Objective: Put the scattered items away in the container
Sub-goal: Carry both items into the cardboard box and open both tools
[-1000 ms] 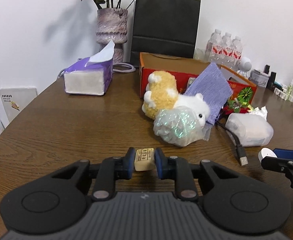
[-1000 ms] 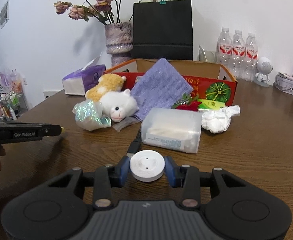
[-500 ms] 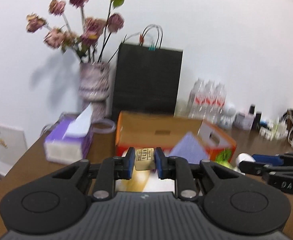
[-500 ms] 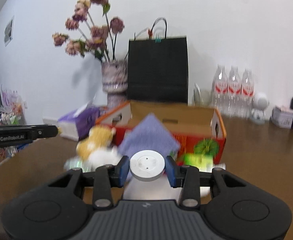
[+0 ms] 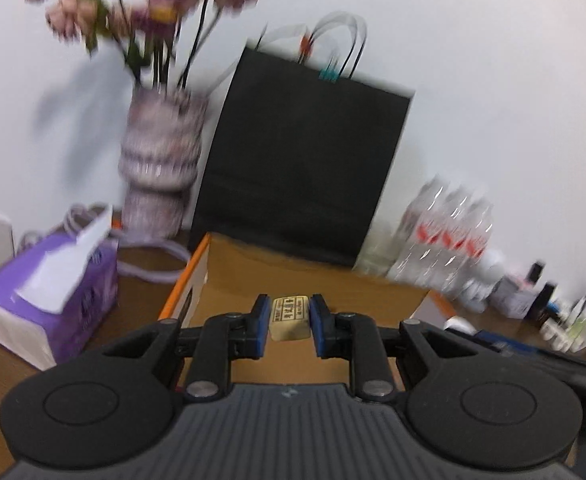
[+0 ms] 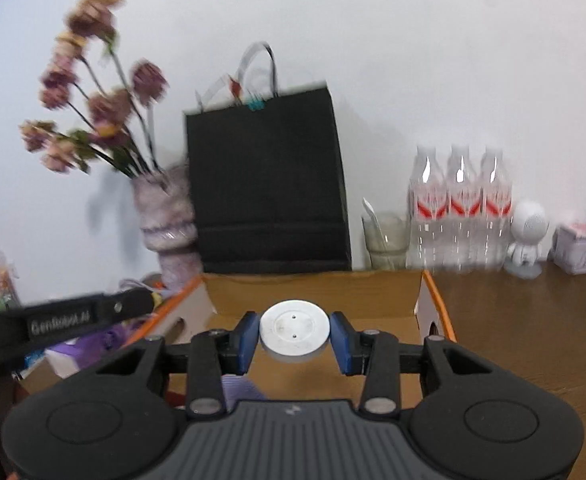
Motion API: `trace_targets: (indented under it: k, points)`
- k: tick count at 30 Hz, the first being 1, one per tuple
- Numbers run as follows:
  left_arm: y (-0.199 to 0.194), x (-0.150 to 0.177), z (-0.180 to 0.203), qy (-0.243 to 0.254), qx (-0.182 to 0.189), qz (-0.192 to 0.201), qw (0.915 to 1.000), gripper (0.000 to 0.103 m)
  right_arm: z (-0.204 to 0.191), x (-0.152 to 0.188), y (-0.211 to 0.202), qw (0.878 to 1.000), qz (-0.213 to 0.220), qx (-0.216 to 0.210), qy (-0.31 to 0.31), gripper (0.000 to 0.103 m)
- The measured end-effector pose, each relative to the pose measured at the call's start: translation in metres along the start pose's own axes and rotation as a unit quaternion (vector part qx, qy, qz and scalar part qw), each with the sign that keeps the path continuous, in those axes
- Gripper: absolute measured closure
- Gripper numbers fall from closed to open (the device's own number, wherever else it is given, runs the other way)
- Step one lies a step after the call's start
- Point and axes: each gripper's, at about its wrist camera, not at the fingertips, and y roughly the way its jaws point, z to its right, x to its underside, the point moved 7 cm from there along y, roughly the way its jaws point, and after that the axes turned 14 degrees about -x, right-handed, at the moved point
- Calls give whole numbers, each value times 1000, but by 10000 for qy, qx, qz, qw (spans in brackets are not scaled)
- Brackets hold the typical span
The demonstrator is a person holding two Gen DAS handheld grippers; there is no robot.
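Between the pads of the left gripper (image 5: 290,326): one small tan block (image 5: 289,317) with printed label, clamped. Between the pads of the right gripper (image 6: 295,338): one flat white round disc (image 6: 294,335), clamped flat side up. Ahead of and below both sets of jaws: the open cardboard box (image 6: 313,284), orange-edged. Handling note: carry each piece past the near wall, lower it well inside, part the jaws only there, one gripper after the other, keeping the two apart.

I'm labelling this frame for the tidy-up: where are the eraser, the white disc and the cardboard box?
eraser (image 5: 290,317): left wrist view, its printed top face.
white disc (image 6: 294,329): right wrist view, centre of its flat top.
cardboard box (image 6: 313,287): right wrist view, inner back wall.
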Motion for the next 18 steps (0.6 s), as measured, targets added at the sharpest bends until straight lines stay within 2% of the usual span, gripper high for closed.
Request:
trace_targets:
  k: [3, 7, 8, 9, 10, 11, 12, 18]
  points:
    - [19, 8, -3, 168, -175, -119, 9996, 81, 19, 8, 22, 9997, -238, 104, 31, 65]
    - [32, 13, 1, 393, -173, -190, 9989, 79, 35, 22, 37, 9984, -535, 149, 95, 65]
    - [34, 15, 2, 418, -174, -220, 9987, 70, 36, 25, 39, 9980, -622, 126, 80, 65]
    - [35, 17, 3, 437, -195, -257, 9985, 37, 36, 27, 42, 9974, -708, 111, 46, 61]
    - [35, 18, 3, 440, -256, -276, 9983, 18, 37, 29, 44, 9969, -785, 109, 19, 39]
    - [32, 19, 2, 410, -347, -226, 9983, 0, 37, 30, 46, 9963, -851, 132, 8, 22]
    - [29, 18, 1, 377, -445, -111, 9982, 0, 36, 31, 46, 9959, -890, 174, -18, 0]
    - [20, 14, 6, 580, -546, 67, 9968, 0, 32, 25, 36, 9961, -832, 268, -88, 0]
